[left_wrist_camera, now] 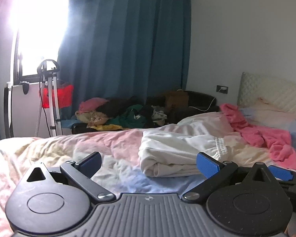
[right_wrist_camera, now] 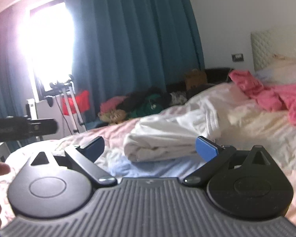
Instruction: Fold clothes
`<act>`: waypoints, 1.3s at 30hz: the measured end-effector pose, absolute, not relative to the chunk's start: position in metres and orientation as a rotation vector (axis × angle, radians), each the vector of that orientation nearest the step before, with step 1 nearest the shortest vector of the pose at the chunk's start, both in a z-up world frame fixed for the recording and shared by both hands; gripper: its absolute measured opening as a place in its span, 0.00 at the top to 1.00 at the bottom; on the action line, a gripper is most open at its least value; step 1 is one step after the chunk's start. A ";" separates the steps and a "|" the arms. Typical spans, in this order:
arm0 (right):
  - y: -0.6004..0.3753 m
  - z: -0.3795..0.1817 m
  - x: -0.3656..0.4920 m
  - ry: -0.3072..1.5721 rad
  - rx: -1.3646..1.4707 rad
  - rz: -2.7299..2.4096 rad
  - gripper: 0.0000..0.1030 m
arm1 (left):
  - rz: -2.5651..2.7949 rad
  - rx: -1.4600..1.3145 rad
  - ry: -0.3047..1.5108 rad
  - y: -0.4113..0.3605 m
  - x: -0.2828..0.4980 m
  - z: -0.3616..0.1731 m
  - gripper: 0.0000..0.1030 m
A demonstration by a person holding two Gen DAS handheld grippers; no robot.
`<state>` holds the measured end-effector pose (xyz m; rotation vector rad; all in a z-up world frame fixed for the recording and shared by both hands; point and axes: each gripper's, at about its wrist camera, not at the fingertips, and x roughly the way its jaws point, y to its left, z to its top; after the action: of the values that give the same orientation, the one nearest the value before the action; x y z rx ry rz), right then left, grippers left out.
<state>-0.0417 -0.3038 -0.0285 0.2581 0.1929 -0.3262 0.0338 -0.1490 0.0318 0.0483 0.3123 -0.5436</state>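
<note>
Home bedroom. Shown by a bed (left_wrist_camera: 73,148) with rumpled pastel bedding filling the foreground, ending at a quilted cream headboard (left_wrist_camera: 270,90) on the right. Behind the bed: full-height teal curtain (left_wrist_camera: 128,45), partly drawn off a bright window (left_wrist_camera: 39,19) to its left. Below the window, left of the bed: garment steamer stand (left_wrist_camera: 49,90) with something red behind it. Between bed and curtain: low dark bench piled with mixed clothes (left_wrist_camera: 126,114). On the white wall just left of the headboard: socket (left_wrist_camera: 222,88) with a plugged-in white cable. On the bed: white garment (left_wrist_camera: 173,154), pink garment (left_wrist_camera: 262,134).
</note>
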 end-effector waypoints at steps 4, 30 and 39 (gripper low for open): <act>-0.310 -0.034 -0.041 0.203 0.263 -0.351 0.02 | -0.537 0.045 0.311 -0.147 0.038 0.019 0.00; -0.306 -0.039 -0.040 0.217 0.210 -0.346 0.03 | -0.537 0.064 0.350 -0.158 0.040 0.007 0.00; -0.306 -0.041 -0.038 0.231 0.205 -0.365 0.03 | -0.536 0.065 0.352 -0.156 0.040 0.004 0.00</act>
<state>-0.0379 -0.3059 -0.0410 0.2050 0.2315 -0.3654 0.0396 -0.1565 0.0044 0.0652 0.3520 -0.5358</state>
